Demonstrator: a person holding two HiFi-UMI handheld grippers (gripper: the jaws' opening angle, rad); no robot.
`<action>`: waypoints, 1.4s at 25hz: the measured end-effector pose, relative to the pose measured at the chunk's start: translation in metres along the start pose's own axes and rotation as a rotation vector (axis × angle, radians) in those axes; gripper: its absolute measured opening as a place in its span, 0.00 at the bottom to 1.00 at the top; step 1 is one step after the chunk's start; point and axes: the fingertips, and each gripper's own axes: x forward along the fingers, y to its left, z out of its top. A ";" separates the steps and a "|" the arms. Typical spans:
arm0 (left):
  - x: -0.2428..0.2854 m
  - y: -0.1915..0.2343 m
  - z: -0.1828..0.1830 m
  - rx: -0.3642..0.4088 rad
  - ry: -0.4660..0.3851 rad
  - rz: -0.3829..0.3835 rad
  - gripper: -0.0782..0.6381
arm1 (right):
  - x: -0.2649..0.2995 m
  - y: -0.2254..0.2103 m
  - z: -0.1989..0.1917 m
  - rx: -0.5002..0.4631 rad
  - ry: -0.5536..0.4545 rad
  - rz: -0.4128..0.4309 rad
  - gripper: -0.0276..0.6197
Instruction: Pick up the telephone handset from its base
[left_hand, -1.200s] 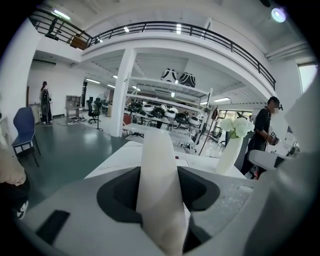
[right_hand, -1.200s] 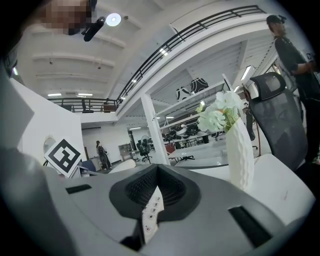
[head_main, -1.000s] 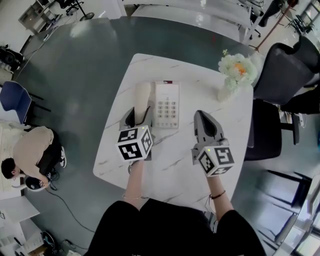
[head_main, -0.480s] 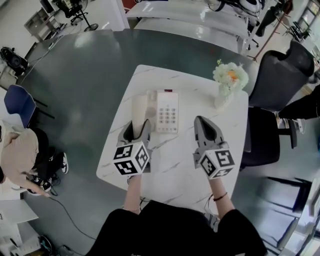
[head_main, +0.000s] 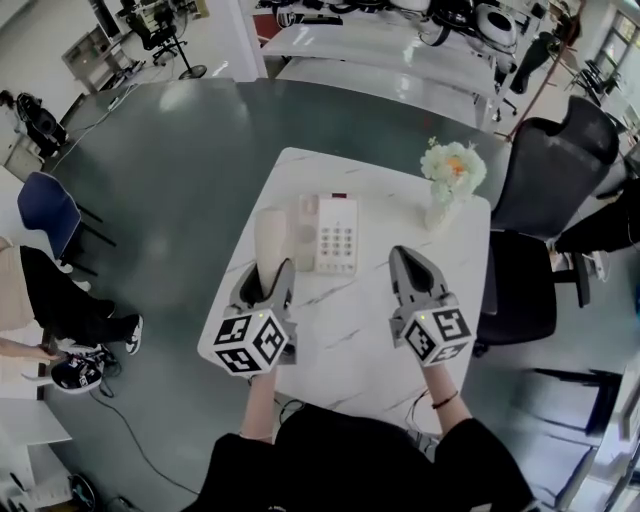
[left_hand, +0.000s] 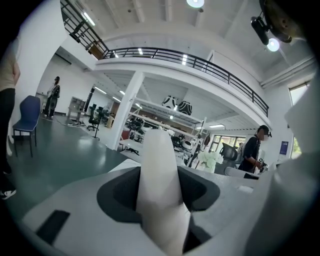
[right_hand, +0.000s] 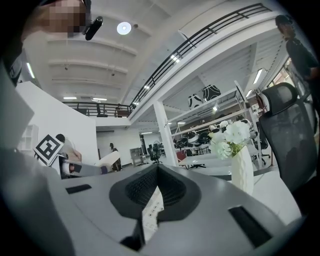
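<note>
- While the left gripper (head_main: 272, 268) has its jaws clamped on the near end of the cream telephone handset (head_main: 269, 235), the rest of the handset sticks straight out ahead of them, away from the person.
- Its long axis runs in line with the jaws and roughly parallel to the long side of the telephone base (head_main: 335, 235).
- The handset sits just left of the base, apart from it. The cradle side of the base looks bare, so I judge the handset is already off its rest.
- In the left gripper view the handset fills the gap between the pads and rises a little towards its far end.
- The right gripper (head_main: 402, 256) hovers over the marble table (head_main: 350, 345), nearer the person than the base and to its right. Its jaws are drawn together to a thin slit. A pale speckled sliver shows in that slit, and I cannot tell what it is.
- The left gripper alone carries the load. Any further lift probably means going up and leftward, keeping the far end clear of the base. No cord can be made out.
</note>
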 end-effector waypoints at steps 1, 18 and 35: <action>-0.004 0.000 0.003 -0.002 -0.008 -0.001 0.40 | -0.001 0.002 0.001 0.002 -0.001 0.004 0.03; -0.078 -0.008 0.038 -0.059 -0.157 -0.042 0.40 | -0.038 0.012 0.045 0.008 -0.094 0.023 0.03; -0.121 -0.006 0.053 -0.046 -0.227 -0.027 0.40 | -0.060 0.024 0.061 -0.043 -0.117 0.042 0.03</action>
